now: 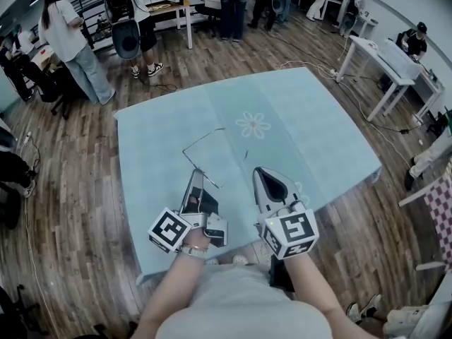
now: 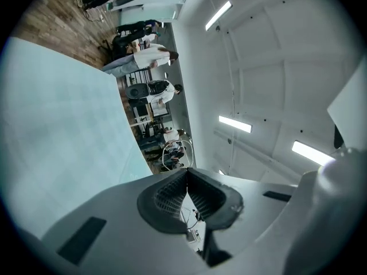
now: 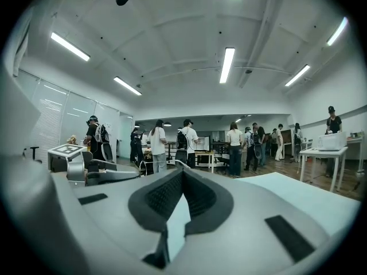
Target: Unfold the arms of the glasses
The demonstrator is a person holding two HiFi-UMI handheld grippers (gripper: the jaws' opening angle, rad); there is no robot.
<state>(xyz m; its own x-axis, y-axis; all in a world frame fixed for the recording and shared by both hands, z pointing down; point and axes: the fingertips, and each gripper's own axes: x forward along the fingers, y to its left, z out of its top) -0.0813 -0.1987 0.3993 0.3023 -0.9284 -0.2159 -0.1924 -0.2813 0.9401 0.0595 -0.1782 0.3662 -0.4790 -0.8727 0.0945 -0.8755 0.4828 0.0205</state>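
Note:
Thin wire-framed glasses [image 1: 205, 138] are over the light blue tablecloth [image 1: 304, 119], just ahead of my grippers, with one arm running back toward the left gripper. My left gripper [image 1: 195, 175] is rolled on its side with its jaws shut at the tips, and thin wire of the glasses [image 2: 186, 216] shows in the gap behind them. My right gripper [image 1: 262, 172] is shut and empty, level, and a little to the right of the glasses without touching them. The right gripper view shows its closed jaws [image 3: 182, 172] and the left gripper [image 3: 86, 173] beside it.
The table's near edge [image 1: 212, 260] lies under my hands. Several people stand at the back of the room [image 1: 67, 37]. White tables [image 1: 385, 58] stand at the right, with cables on the wooden floor [image 1: 367, 111].

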